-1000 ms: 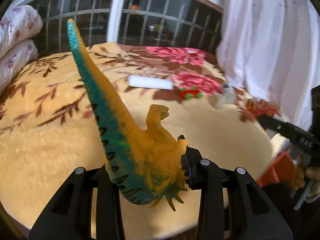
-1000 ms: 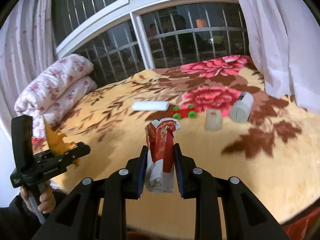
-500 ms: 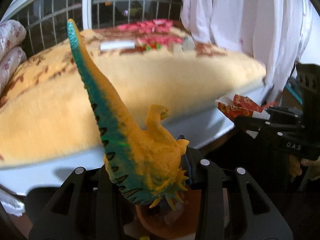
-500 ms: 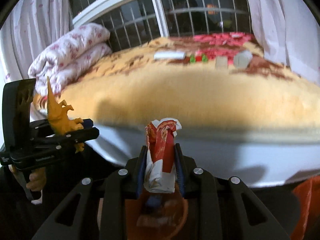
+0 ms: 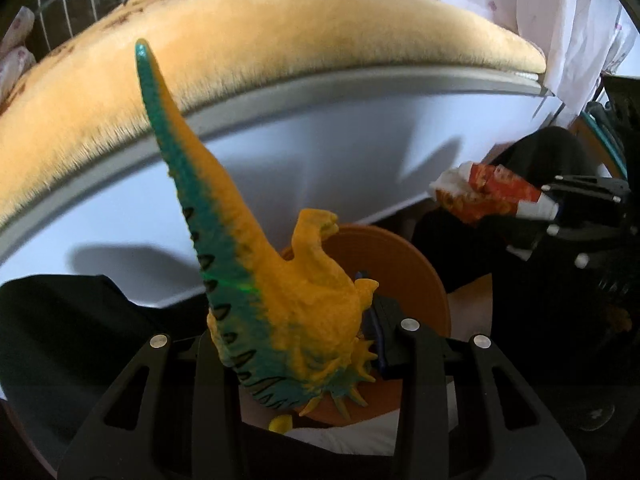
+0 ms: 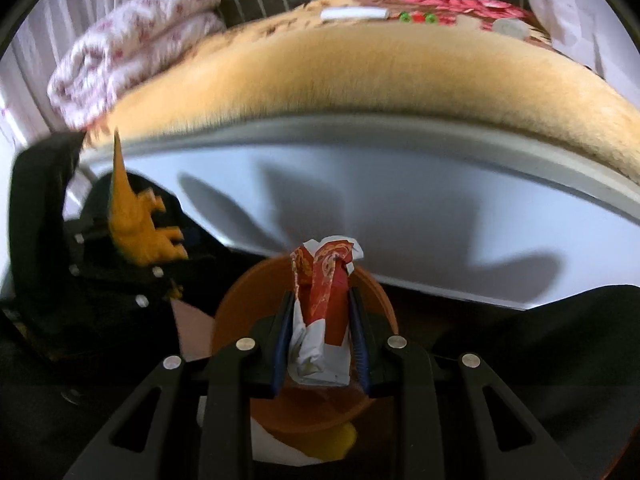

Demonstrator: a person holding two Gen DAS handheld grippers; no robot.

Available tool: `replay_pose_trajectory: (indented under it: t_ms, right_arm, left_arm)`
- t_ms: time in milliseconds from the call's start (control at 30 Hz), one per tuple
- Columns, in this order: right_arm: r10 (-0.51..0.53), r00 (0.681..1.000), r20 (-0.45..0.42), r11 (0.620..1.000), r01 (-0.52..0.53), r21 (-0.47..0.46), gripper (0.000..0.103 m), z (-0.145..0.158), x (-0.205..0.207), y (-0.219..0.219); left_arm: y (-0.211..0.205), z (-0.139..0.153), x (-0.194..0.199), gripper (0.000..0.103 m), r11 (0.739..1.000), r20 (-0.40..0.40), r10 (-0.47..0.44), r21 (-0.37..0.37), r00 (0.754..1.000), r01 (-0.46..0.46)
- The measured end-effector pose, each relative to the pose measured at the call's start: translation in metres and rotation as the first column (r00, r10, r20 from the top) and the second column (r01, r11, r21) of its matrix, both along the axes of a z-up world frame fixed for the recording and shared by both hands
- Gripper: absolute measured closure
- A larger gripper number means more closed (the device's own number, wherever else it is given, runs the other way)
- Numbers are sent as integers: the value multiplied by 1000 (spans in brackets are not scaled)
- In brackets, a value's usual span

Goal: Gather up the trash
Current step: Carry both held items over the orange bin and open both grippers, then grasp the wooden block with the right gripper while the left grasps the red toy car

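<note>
My left gripper [image 5: 296,344] is shut on an orange and teal toy dinosaur [image 5: 276,292], tail pointing up. My right gripper [image 6: 320,332] is shut on a crumpled red and white wrapper [image 6: 324,312]. Both hang over an orange round bin [image 6: 376,304] on the floor beside the bed; the bin also shows in the left wrist view [image 5: 404,272]. The right gripper with the wrapper [image 5: 492,196] shows at the right of the left wrist view. The dinosaur [image 6: 136,220] shows at the left of the right wrist view.
The bed's white side panel [image 6: 360,200] and its tan fuzzy blanket [image 6: 360,76] rise just behind the bin. On the bed lie a white flat packet [image 6: 354,13], a red and green toy [image 6: 418,18] and a white roll [image 6: 512,28]. Folded quilts [image 6: 132,48] lie at the left.
Both grippers have dropped from above the bed to below its edge, over the orange bin. Each still holds its item.
</note>
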State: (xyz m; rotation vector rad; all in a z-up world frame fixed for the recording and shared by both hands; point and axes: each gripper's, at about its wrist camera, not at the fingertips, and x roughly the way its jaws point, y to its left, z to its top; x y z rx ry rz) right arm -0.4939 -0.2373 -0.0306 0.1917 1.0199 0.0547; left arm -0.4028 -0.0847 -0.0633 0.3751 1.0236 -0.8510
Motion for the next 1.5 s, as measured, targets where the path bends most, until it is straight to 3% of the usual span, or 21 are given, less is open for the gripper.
replay_pose_trajectory:
  t_ms: [500, 567, 600, 633, 833, 1000, 1233, 1500]
  right_arm:
    - [7, 993, -115, 998, 0, 64, 74, -32, 11, -1]
    - [12, 991, -134, 997, -2, 71, 65, -35, 13, 0]
    - [10, 990, -141, 998, 0, 68, 51, -36, 15, 0]
    - [0, 990, -144, 998, 9, 60, 46, -37, 16, -1]
    - [-44, 992, -119, 998, 51, 49, 46, -29, 10, -10]
    - [-67, 994, -89, 997, 71, 43, 46, -18, 4, -13]
    - [-74, 997, -11, 997, 74, 18, 46, 5, -2, -17]
    - [-142, 977, 159, 989, 135, 54, 42, 73, 22, -61]
  left_arm:
    - [-1, -30, 12, 67, 996, -103, 13, 92, 995, -3]
    - [-2, -33, 12, 59, 993, -107, 15, 117, 994, -2]
    - [-3, -35, 13, 39, 990, -109, 19, 138, 994, -4]
    - [-4, -36, 13, 21, 989, -103, 24, 150, 994, -8]
    - [-2, -34, 16, 19, 985, -96, 32, 169, 995, -15]
    - [-1, -23, 14, 19, 986, -53, 38, 163, 998, -29]
    - [-6, 6, 12, 19, 990, 63, 43, 134, 997, -52]
    - [-8, 72, 37, 19, 993, 185, 119, -13, 976, -118]
